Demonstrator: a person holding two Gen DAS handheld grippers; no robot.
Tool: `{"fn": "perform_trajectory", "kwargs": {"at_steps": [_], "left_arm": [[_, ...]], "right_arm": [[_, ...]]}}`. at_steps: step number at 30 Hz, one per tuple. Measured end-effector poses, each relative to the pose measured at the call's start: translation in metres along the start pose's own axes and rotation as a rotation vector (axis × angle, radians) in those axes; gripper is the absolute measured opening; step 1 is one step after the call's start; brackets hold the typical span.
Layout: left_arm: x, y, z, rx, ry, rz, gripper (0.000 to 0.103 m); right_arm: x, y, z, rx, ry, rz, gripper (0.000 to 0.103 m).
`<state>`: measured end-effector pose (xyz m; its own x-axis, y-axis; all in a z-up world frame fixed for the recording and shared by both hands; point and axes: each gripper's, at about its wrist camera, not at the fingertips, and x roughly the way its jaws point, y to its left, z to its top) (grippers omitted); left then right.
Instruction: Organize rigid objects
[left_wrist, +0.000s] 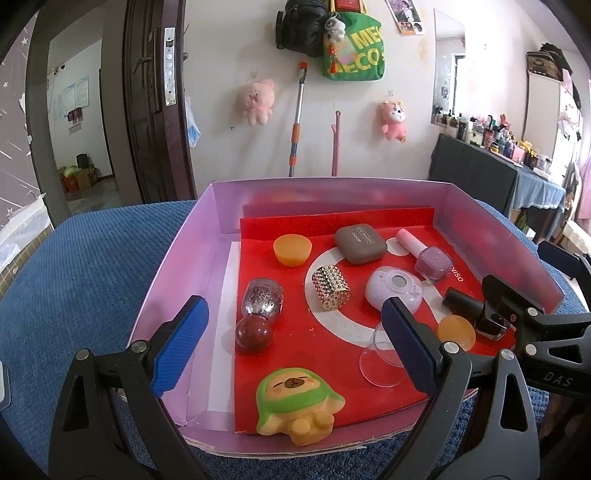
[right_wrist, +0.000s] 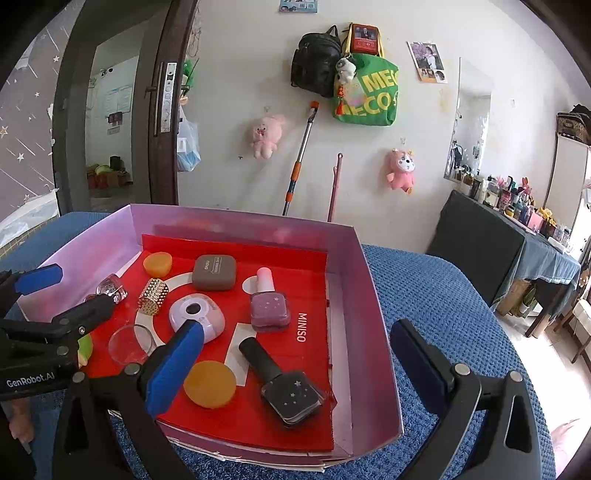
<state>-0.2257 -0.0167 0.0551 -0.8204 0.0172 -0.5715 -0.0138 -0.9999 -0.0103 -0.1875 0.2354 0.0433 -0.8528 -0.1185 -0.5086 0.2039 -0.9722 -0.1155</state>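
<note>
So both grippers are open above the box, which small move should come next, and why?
Probably lower the right gripper onto the black nail polish bottle. It lies on its side nearest those open fingers, nothing covers it, and the left gripper holds nothing either.

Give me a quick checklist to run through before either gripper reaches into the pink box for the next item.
1. Left gripper open and empty: ok.
2. Right gripper open and empty: ok.
3. Black nail polish bottle lying flat, apart from the orange disc: ok.
4. Clear cup free to grasp: not ok, lying on its side partly behind a left finger.
5. Capybara figure inside the pink box: ok, at the near rim.
6. Gap between the two grippers: cannot tell.
</note>
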Motion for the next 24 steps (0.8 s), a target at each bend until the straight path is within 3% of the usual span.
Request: {"fn": "perform_trajectory", "kwargs": {"at_steps": [24], "left_arm": [[0.0006,0.0012,-0.0017,-0.003,0.009,-0.003,0.096]], "right_arm": [[0.0018,-0.0018,-0.0004,0.014,0.01,0.003,0.103]]}}
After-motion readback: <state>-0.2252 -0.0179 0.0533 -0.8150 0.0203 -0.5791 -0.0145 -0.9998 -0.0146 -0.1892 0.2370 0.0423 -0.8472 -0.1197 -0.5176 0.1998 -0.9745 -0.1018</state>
